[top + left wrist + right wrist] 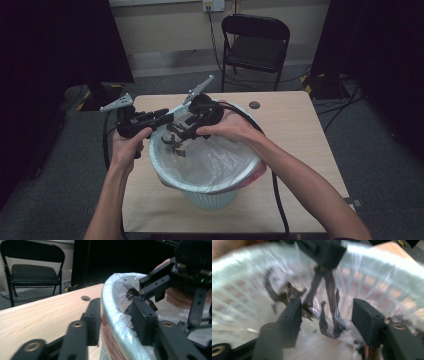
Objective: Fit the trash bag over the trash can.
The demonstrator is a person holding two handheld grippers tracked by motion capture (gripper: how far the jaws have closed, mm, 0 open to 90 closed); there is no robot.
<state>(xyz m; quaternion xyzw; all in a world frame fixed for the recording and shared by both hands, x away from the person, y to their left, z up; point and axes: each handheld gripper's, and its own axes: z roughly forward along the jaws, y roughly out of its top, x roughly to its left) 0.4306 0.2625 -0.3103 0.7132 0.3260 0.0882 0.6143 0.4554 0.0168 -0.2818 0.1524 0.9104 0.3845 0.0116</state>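
We read the work in hand as fitting the clear plastic liner bag (220, 160) over the rim of the pale latticed plastic waste basket (210, 199), which stands near the middle of the light wood-grain table (300, 135). The relation that governs the coming move is at the basket's far-left rim: the left gripper (165, 118) straddles that rim, with one jaw outside the wall and one inside, as the left gripper view shows, the liner-wrapped rim (112, 315) passing between them. Its jaws stand apart and are not yet pinching the film. The rim runs as an arc across the gap between the jaws, so a closing stroke would clamp wall and film together. The right gripper (182, 134) reaches in from the opposite side, dips inside the basket mouth just beside the left one, and is the nearer to the loose film; its jaws are likewise spread, with nothing clamped. The right gripper view is motion-blurred: dark crumpled shapes (329, 315) lie against the liner, and we cannot tell whether they are debris or folds. The basket's base and the near edge of the liner are partly covered by the person's forearms.
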